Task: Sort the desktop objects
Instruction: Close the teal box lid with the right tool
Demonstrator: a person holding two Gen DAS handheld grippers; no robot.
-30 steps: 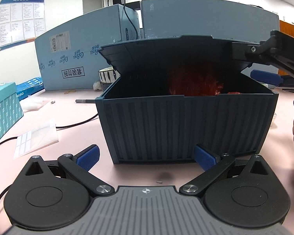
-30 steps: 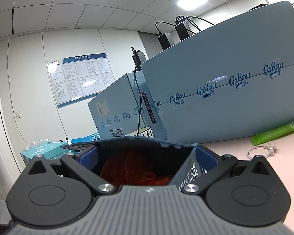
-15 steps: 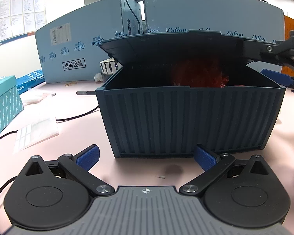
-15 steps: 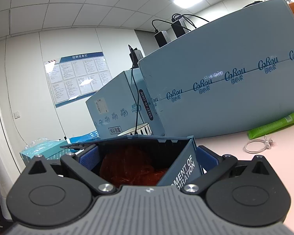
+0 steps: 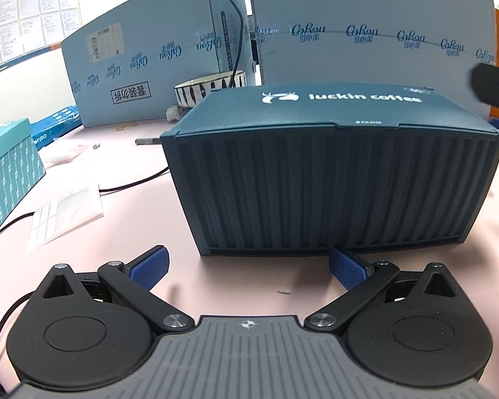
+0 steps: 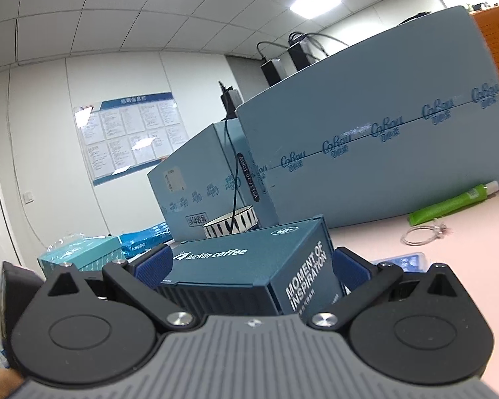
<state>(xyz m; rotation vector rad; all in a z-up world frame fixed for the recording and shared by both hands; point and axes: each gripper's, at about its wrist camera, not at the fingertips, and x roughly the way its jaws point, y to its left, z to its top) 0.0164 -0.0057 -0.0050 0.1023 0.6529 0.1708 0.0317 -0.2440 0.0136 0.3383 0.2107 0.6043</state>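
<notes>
Pink desk [image 5: 216,199] fills the left view, big blue cartons behind. On it stands the dark coffee box [image 5: 332,183], lid down; the left tool [image 5: 249,269] waits just before it, fingers apart, holding nothing.

From the right view, the right tool [image 6: 249,266] hovers spread at the box's [image 6: 249,266] corner, a green tube [image 6: 449,204] well beyond. I'd press the lid flat and even.

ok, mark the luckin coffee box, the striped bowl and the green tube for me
luckin coffee box [image 5: 332,186], left wrist view, ribbed front wall.
striped bowl [image 5: 203,91], left wrist view, outer striped side.
green tube [image 6: 449,204], right wrist view, middle of the body.
</notes>
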